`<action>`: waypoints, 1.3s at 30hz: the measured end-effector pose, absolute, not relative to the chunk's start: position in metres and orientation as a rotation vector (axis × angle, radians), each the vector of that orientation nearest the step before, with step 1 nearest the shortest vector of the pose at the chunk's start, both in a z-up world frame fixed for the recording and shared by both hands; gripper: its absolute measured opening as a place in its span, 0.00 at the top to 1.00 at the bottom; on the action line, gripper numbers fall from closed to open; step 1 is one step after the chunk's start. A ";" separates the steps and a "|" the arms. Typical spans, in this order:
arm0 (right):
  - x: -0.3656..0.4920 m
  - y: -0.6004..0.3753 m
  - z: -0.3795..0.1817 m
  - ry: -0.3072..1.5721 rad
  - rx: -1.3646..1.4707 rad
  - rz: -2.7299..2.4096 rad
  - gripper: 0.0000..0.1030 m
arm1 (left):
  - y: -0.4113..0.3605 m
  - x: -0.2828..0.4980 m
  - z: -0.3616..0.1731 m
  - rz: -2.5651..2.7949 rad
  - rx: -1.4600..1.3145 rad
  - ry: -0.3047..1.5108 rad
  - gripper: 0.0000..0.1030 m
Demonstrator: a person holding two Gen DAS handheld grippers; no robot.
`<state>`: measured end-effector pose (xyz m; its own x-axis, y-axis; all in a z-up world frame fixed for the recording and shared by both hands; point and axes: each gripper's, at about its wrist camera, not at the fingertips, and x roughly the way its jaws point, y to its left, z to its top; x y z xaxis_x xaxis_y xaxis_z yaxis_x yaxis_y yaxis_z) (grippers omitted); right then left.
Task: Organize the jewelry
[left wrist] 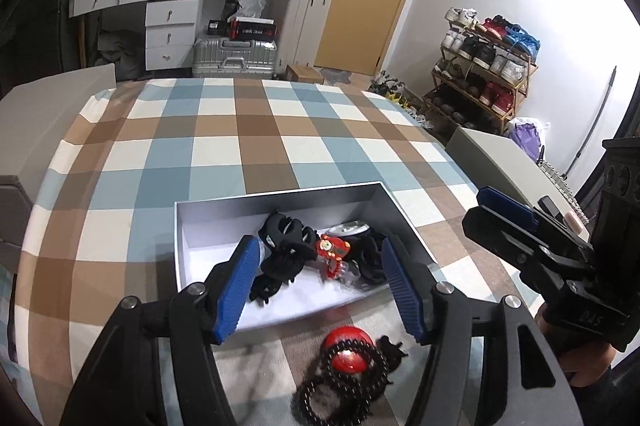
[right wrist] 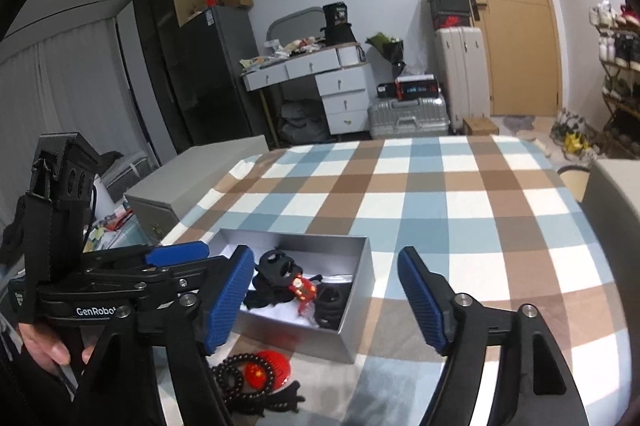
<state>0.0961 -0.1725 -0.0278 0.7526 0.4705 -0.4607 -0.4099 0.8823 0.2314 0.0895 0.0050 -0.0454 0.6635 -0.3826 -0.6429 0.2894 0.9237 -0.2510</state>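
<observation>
A silver open box (left wrist: 208, 202) (right wrist: 356, 306) sits on the checked tablecloth. It holds black hair claws (left wrist: 286, 234) (right wrist: 278, 266), a red ornament (left wrist: 334, 252) (right wrist: 303, 290) and black hair ties (left wrist: 370, 258) (right wrist: 330, 304). In front of the box lie a red round badge (left wrist: 349, 348) (right wrist: 267, 372), a dark bead bracelet (left wrist: 340, 392) (right wrist: 230, 374) and a small black clip (left wrist: 390, 350) (right wrist: 280, 400). My left gripper (left wrist: 320, 286) is open and empty, above the box's near wall. My right gripper (right wrist: 326, 302) is open and empty, right of the box; it shows in the left wrist view (left wrist: 506, 216).
The checked table (left wrist: 280, 130) (right wrist: 460, 194) extends far beyond the box. Grey chair backs (left wrist: 44, 122) (right wrist: 192, 170) stand at the table's left and right (left wrist: 496, 162). A dresser, suitcases, shoe rack and door stand behind.
</observation>
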 end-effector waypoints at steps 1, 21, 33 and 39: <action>0.093 -0.172 -0.027 0.529 0.114 0.479 0.22 | 0.005 0.088 -0.045 -0.377 -0.129 0.754 0.43; 0.031 -0.170 -0.046 0.544 0.040 0.476 0.03 | 0.015 0.038 -0.068 -0.265 -0.122 0.776 0.20; 0.035 -0.162 -0.089 0.711 0.057 0.506 0.02 | 0.029 0.017 -0.102 -0.208 -0.120 0.865 0.19; 0.042 -0.138 -0.095 0.743 0.049 0.572 0.02 | 0.041 0.010 -0.112 -0.209 -0.164 0.887 0.19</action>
<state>0.0416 -0.1376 -0.0948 0.5916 0.5085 -0.6256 -0.4746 0.8470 0.2396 0.0098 0.0412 -0.1118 0.6135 -0.2482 -0.7497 0.1131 0.9672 -0.2275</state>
